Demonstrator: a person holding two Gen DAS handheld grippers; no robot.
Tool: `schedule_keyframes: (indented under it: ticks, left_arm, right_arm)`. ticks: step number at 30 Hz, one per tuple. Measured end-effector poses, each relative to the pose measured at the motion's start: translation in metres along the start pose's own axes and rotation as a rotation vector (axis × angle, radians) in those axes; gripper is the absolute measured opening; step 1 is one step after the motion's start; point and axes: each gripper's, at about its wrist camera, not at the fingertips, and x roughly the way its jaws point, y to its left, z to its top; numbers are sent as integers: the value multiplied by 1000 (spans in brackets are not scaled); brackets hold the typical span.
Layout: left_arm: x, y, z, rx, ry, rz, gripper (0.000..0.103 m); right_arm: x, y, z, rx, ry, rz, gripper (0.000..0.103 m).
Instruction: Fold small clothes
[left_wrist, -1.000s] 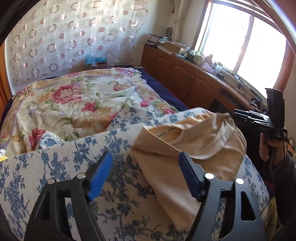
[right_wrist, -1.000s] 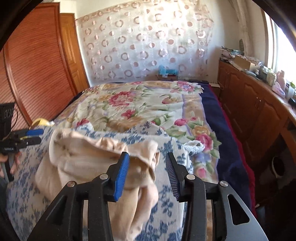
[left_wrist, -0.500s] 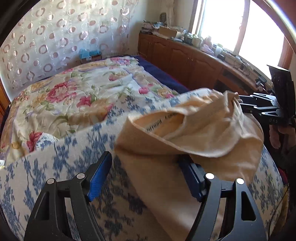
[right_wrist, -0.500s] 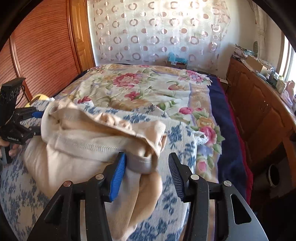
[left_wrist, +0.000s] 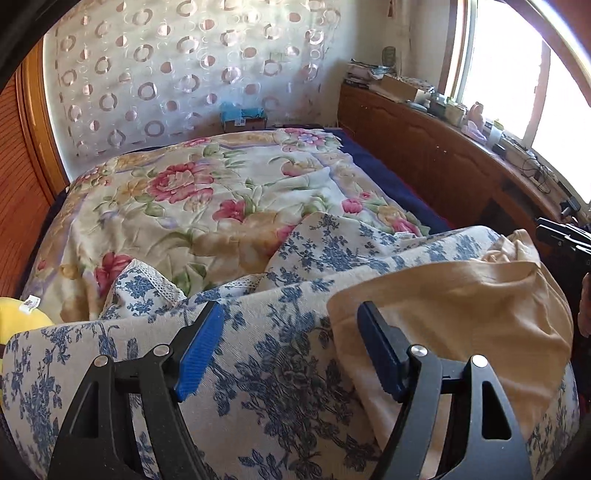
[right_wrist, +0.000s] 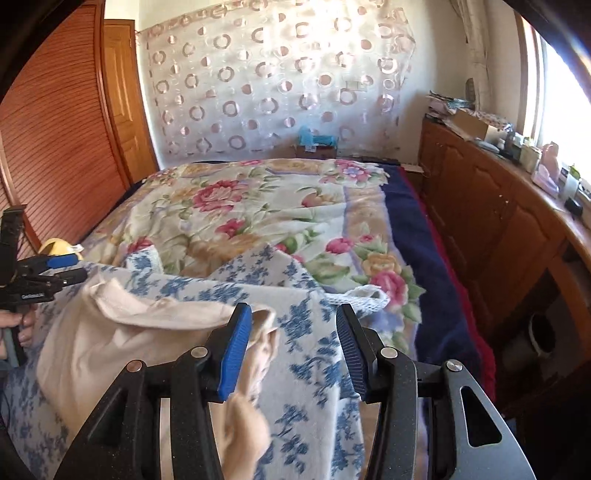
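Now beige garment (left_wrist: 461, 314) dropped flatter on blue-flowered cloth (left_wrist: 280, 369), left gripper (left_wrist: 288, 354) wide, right gripper (right_wrist: 291, 354) half-open, both empty.

Garment (left_wrist: 461, 314): soft matt beige knit cloth, lying wrinkled. Cover (left_wrist: 288, 369) under the jaws: coarse woven cloth, showing blue print. Pads (right_wrist: 236, 350): ribbed blue plastic, sitting on matt black frames. Cabinet (right_wrist: 480, 221), ahead to the right: glossy wood.

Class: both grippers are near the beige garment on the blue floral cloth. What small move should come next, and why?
Probably bring the open left gripper across to the near edge of the beige cotton garment and close on it. The garment lies rumpled on the blue-and-white floral cloth, and neither the left nor the right gripper grips it.
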Motion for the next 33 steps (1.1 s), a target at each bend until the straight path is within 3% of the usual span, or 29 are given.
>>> schedule_keyframes:
  ticks: [3,6,12,13,15,17,21,23,25,27,28,33]
  left_arm:
    - [-4,-8,-4,18,4,-32,76]
    - [-8,-18,-9,47,11,-52,76]
    - [-9,-30,-20,68,44,-97,76]
    - [-9,-31,-21,72,47,-98,76]
    - [-8,-31,-23,69,55,-99,76]
    - [-6,-29,-24,64,59,-103,76]
    - [-2,-25,-25,48,72,-110,76]
    - [1,-23,-26,34,79,-125,76]
    - [2,-20,-27,12,79,-147,75]
    - [2,-20,-26,4,75,-166,67]
    - [2,-20,-26,-1,76,-184,61]
    - [1,-24,-26,-13,84,-226,48]
  right_arm:
    - [5,-3,-4,-31,33,68,50]
    - [19,-9,-3,-45,78,73,50]
    - [56,-44,19,83,156,214,48]
    - [60,-47,23,94,152,239,28]
    - [61,-53,30,98,140,284,4]
    - [54,-59,34,90,89,198,4]
    - [50,-58,33,66,117,76,5]
    - [47,-52,31,32,137,32,12]
    - [42,-50,30,33,145,32,43]
    - [32,-51,25,53,136,60,61]
    - [27,-53,22,64,133,78,64]
    - [26,-53,5,112,184,149,66]
